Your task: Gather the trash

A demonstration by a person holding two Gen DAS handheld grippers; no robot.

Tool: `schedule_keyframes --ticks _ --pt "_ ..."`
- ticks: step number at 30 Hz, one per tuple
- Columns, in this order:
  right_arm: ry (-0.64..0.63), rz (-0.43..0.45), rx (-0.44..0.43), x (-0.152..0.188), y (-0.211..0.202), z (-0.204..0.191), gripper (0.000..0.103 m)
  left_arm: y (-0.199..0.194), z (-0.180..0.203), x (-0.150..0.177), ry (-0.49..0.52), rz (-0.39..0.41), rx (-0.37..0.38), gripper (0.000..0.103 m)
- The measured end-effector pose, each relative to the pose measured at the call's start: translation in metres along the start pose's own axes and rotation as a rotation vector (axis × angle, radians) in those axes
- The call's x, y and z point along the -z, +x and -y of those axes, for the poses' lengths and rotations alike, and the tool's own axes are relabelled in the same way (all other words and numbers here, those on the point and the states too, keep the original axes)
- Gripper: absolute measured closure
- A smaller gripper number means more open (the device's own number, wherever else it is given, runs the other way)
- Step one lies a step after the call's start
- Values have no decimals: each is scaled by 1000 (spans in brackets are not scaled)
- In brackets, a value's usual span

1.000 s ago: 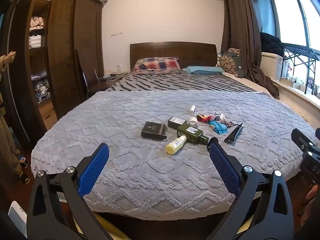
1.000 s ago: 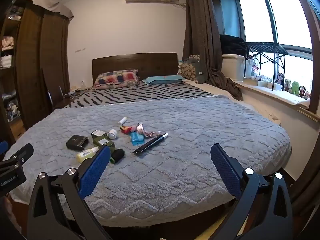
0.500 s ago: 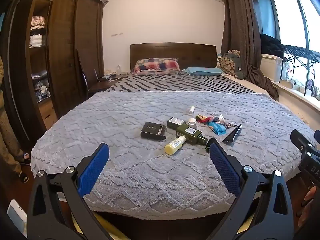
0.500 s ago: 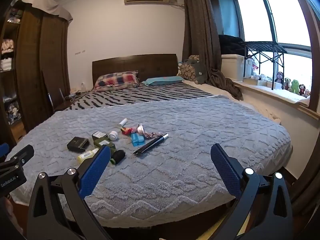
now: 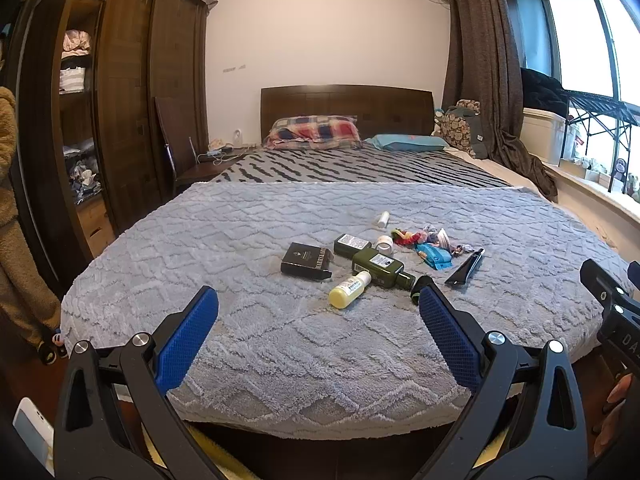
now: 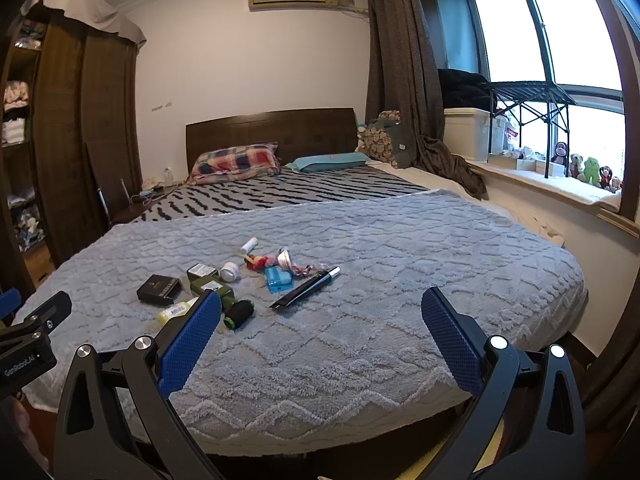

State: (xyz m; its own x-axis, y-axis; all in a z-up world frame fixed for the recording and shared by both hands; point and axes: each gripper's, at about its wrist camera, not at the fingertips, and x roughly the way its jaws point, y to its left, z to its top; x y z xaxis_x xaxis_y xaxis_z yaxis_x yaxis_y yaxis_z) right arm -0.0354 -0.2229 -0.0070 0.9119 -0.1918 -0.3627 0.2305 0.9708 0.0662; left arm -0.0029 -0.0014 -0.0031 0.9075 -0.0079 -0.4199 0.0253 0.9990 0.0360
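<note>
The left gripper (image 5: 318, 312) is hovering off the near edge of the bed, jaws spread wide and holding nothing. The right gripper (image 6: 320, 312) is doing likewise to its right, equally wide and empty. Both are pointing over the grey blanket (image 5: 240, 240), where the trash is lying in a loose cluster well beyond the fingertips. Nearest is lying a yellow bottle (image 5: 349, 289), just beside a dark green bottle (image 5: 382, 267) with its black cap (image 6: 239, 314) toward the near edge. A black box (image 5: 307, 261) is sitting to the left, a black tube (image 5: 465, 267) to the right. Farther back are lying a blue packet (image 5: 434, 255), a small white jar (image 5: 384, 244), colourful wrappers (image 5: 412, 236) and a small white bottle (image 5: 383, 219). Beyond, a plaid pillow (image 5: 314, 131) is resting against the headboard (image 5: 346, 100).
</note>
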Motion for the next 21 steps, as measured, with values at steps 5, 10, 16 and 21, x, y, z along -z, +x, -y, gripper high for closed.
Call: schedule_keyframes --ticks 5,10,16,21 --pt "2 2 0 0 0 1 3 -1 0 0 -1 -1 1 8" --pt "3 0 1 0 0 1 3 -1 0 0 2 -6 3 8" --pt "1 -2 6 -1 2 1 3 8 1 -2 4 -23 -3 8" --pt "8 -9 12 -2 8 5 3 15 3 -3 7 -30 -3 8"
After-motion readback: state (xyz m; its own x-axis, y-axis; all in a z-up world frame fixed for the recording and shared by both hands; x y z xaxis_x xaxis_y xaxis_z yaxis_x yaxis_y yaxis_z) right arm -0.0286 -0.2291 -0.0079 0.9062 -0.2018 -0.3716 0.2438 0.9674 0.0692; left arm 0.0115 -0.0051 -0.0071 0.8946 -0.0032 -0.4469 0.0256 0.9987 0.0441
